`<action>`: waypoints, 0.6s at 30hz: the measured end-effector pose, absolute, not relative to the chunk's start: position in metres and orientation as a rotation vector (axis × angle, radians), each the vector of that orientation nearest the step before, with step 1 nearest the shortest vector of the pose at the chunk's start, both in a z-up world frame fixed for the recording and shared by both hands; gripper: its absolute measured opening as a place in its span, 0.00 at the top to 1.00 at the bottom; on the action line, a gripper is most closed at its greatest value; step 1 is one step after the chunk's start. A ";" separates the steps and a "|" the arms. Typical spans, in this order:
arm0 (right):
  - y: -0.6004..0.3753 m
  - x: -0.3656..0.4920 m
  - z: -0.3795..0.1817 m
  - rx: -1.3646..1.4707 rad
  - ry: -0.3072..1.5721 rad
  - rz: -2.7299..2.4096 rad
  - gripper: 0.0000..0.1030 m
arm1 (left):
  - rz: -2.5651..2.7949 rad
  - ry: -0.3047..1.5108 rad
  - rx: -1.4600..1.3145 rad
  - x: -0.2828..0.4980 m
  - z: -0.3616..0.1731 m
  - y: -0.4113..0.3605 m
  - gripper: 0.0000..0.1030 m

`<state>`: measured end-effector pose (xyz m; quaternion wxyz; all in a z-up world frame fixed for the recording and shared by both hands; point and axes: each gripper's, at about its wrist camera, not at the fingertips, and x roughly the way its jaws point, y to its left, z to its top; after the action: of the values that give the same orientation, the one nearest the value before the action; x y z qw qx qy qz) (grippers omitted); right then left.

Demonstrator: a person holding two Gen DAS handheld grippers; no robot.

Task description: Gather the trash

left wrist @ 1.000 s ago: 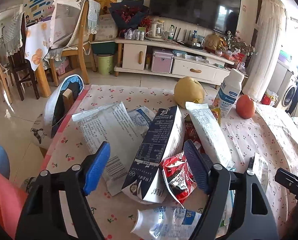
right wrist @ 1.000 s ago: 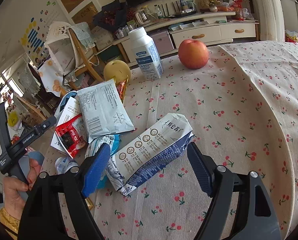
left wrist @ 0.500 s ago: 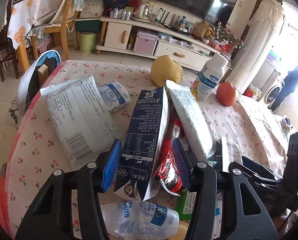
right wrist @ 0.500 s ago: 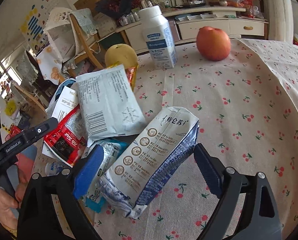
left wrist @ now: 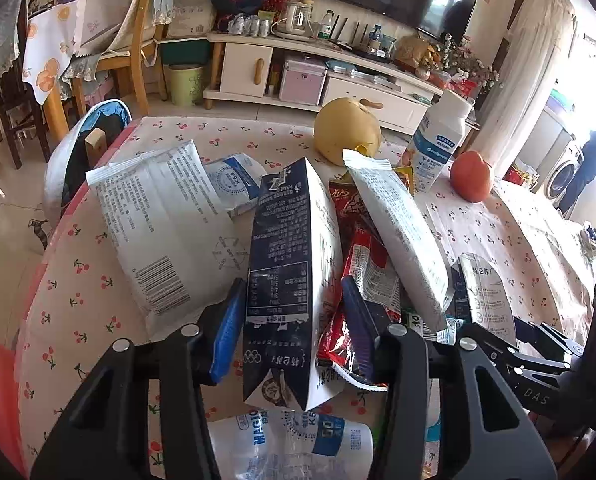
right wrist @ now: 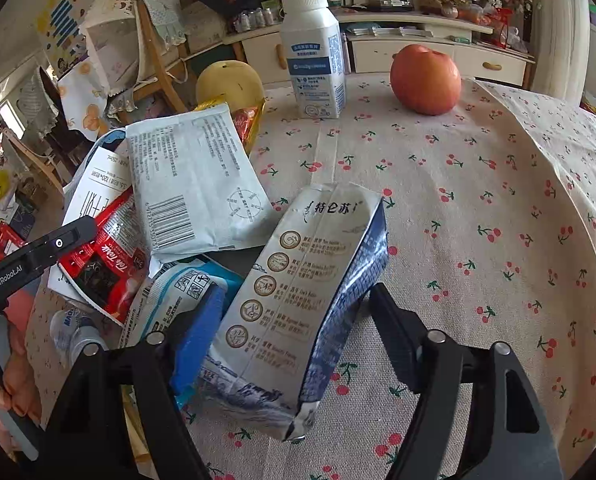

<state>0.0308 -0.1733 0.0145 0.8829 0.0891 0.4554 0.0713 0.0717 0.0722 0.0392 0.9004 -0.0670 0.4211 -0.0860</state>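
Left wrist: plastic bottle [left wrist: 294,444] beneath left tool [left wrist: 294,320], unclear elsewhere.

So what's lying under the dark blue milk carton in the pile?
Under the dark blue milk carton, a clear plastic bottle pokes out at its near end and a red snack wrapper along its right side. Anything directly beneath is covered.

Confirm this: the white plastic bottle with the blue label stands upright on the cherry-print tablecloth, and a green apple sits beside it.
Wrong in one respect: the apple is red-orange, not green, as the right wrist view shows. The white plastic bottle with the blue label does stand upright on the cherry-print tablecloth, with the apple beside it.
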 end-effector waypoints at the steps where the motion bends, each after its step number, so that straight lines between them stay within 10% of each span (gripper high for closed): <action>1: -0.173 0.030 0.015 0.184 0.944 0.149 0.37 | -0.182 0.866 -0.143 0.071 0.041 0.073 0.58; 18: -0.179 0.000 0.030 0.201 0.875 0.131 0.48 | -0.128 0.804 -0.349 0.022 0.056 0.123 0.63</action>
<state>0.0004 -0.1792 0.0298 0.8990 0.0969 0.4224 0.0633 0.0224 0.1234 0.0564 0.9036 -0.1688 0.3889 -0.0619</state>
